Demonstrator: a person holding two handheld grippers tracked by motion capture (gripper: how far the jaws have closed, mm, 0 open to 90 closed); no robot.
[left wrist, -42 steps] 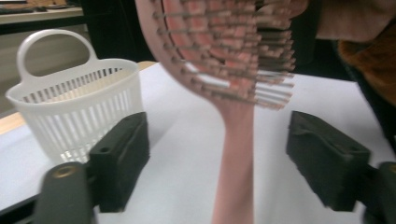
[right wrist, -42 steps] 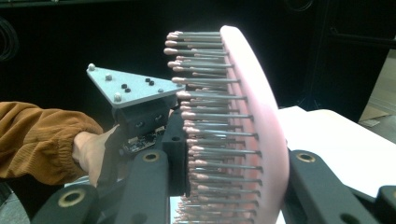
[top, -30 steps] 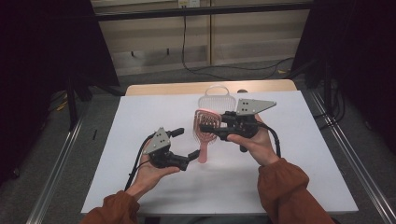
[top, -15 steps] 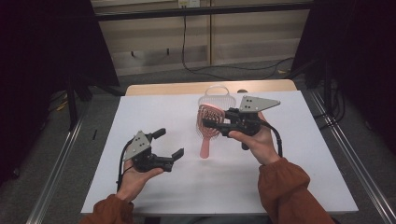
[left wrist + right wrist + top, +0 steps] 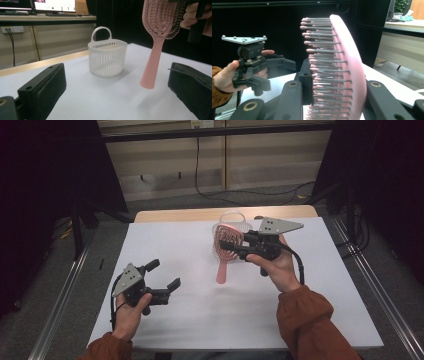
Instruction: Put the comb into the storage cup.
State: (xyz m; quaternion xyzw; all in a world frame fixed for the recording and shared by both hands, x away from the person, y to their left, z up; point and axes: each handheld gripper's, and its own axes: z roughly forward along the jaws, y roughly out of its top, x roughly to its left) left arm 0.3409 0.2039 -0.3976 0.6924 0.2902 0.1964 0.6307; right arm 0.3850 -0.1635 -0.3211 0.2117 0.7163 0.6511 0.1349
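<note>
High view: pink hairbrush (image 5: pixel 224 251) upright, handle straight down.

— What's the desk (image 5: pixel 200 320) showing?
— White top, pale wooden strip along its far edge.
— Anything resting on it?
— A white slotted basket (image 5: pixel 107 58) with a loop handle, standing upright near that far edge.

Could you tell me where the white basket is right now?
In the high view, the white basket stands at the table's far edge, right of centre, just behind the pink hairbrush.
</note>
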